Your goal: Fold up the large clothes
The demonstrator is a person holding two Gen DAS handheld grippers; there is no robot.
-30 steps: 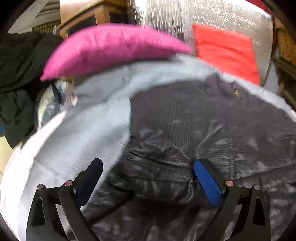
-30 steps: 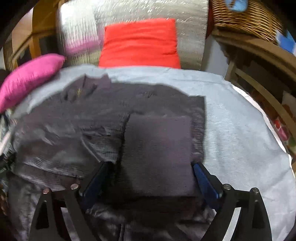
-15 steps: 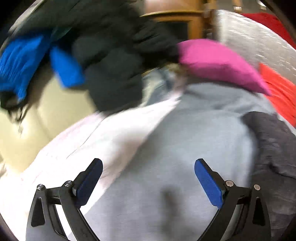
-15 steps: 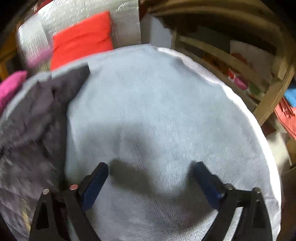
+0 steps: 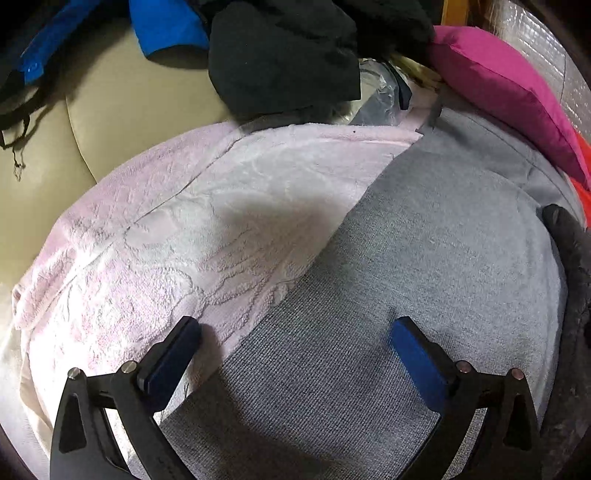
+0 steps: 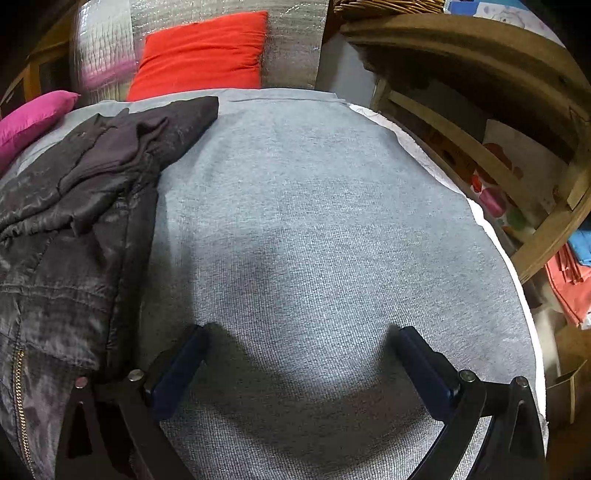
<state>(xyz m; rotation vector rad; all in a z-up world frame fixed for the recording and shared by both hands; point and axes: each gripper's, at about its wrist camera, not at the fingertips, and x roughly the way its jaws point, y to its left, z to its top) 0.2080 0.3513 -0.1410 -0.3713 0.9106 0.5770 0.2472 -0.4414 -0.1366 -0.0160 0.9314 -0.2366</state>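
A dark grey quilted jacket [image 6: 74, 221] with a gold zip lies folded on a grey cloth [image 6: 314, 221], at the left of the right wrist view. Only its edge [image 5: 572, 266] shows at the far right of the left wrist view. My right gripper [image 6: 299, 362] is open and empty over bare grey cloth, to the right of the jacket. My left gripper [image 5: 295, 354] is open and empty over the seam between the grey cloth [image 5: 424, 258] and a pale pink towel [image 5: 166, 240], to the left of the jacket.
A magenta cushion [image 5: 509, 88] and a red cushion [image 6: 199, 51] lie at the far edge. A pile of black clothes [image 5: 288, 48] and a blue garment [image 5: 166, 26] sit on a beige seat [image 5: 122, 110]. A wooden shelf [image 6: 498, 122] stands at the right.
Both grippers have swung off the jacket: the left one to the left over the pink towel's edge, the right one to the right over bare grey cloth. Both stay open.
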